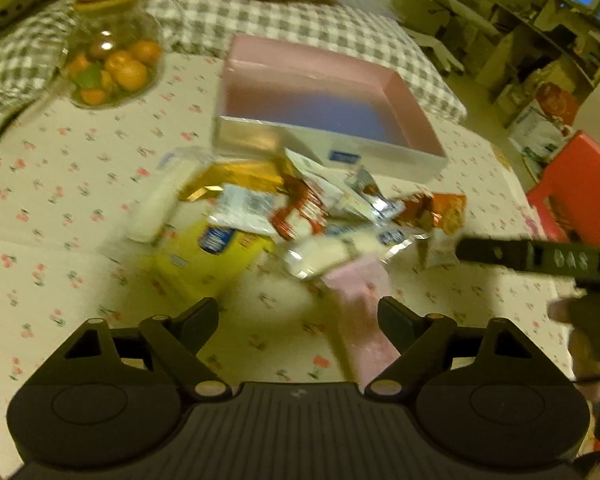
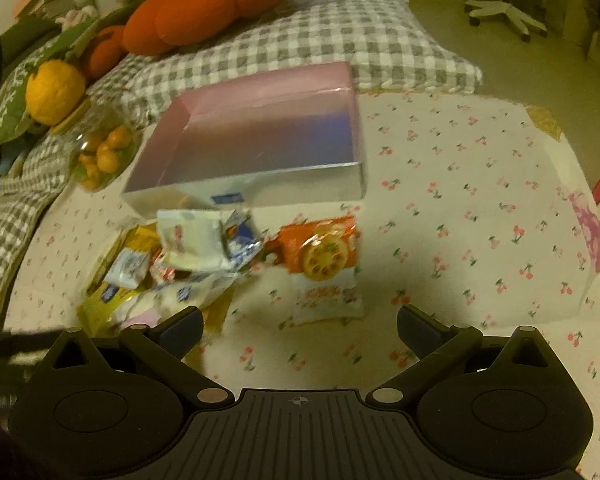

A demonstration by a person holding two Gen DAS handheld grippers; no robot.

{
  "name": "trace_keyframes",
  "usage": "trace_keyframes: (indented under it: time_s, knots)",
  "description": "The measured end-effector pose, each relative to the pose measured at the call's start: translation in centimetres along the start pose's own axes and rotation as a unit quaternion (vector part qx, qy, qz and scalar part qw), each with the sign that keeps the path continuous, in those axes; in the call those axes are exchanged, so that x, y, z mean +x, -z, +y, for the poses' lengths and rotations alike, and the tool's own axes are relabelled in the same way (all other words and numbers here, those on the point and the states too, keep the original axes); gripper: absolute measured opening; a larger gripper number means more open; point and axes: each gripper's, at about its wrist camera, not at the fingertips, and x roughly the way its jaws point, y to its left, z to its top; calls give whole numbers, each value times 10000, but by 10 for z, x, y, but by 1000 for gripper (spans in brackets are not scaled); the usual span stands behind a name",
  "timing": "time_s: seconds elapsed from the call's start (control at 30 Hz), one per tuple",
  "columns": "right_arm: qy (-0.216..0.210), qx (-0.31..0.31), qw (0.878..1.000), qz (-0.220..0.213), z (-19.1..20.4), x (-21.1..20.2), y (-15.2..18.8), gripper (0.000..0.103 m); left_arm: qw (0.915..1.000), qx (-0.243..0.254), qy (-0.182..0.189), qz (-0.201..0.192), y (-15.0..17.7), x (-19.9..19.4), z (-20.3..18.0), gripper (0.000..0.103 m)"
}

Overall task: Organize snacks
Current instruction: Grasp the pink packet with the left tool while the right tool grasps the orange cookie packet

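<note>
Barely starting: pink box [image 2: 260,128] mid-frame is sitting empty, snack pile [image 1: 300,216] is waiting below, both jaws gaping, holding nothing.

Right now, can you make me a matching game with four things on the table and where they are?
Things:
1. pink box
2. glass jar
3. orange cracker bag
4. yellow packet

Places:
A. at the left table edge, holding small oranges
B. alone, right of the snack pile
C. behind the pile, open, nothing in it
D. at the pile's left front, under other snacks

Pairs: 1-C, 2-A, 3-B, 4-D
</note>
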Motion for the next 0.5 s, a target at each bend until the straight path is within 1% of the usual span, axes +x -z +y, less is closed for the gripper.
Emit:
trace_keyframes:
  time_s: [0.1,0.2,0.3,0.5]
  knots:
    - [67,46,9999,-69,-7,6,-2,103,9998,5,147,94,4,6,-7,83]
    - [149,86,9998,-24,-12,16,-3,103,9995,-2,246,191,8,14,-15,82]
    - [235,72,9997,-8,-14,25,-2,103,9995,41,191,229,12,22,-22,80]
    - [409,1,9990,-172,-13,39,1,102,9994,-61,-19,346,17,37,-25,68]
